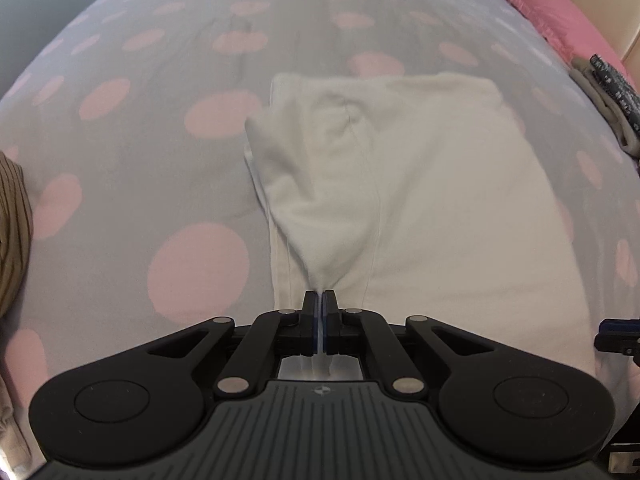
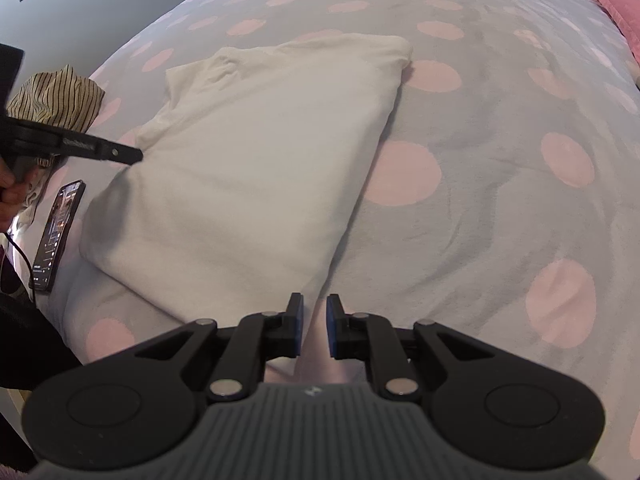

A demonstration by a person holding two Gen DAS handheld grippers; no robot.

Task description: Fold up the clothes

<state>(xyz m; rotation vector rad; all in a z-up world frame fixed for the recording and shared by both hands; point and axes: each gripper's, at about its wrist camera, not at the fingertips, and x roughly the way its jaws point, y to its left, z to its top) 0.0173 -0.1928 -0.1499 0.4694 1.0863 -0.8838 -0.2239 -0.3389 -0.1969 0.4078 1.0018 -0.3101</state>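
Clearly a fold is under way: the left tool (image 1: 321, 300) is pressed together on a pinch of the white garment (image 1: 420, 184), which lies on the spotted bed cover (image 1: 120, 200) just ahead of it, and a flap of cloth rises in a tented ridge from the pinch toward the garment's far edge. The right tool (image 2: 315, 312) hangs with its fingers spread and nothing between them, over the garment's near corner. Judging by the raised flap, the step in hand looks like carrying that edge across the flat body; the next move calls for a steady hold and a smooth lay-down so the ridge does not bunch. Left of the right tool lie a phone (image 2: 60, 232) and a striped garment (image 2: 60, 92), close beside the cloth; a pink pillow (image 1: 560, 12) sits far off.
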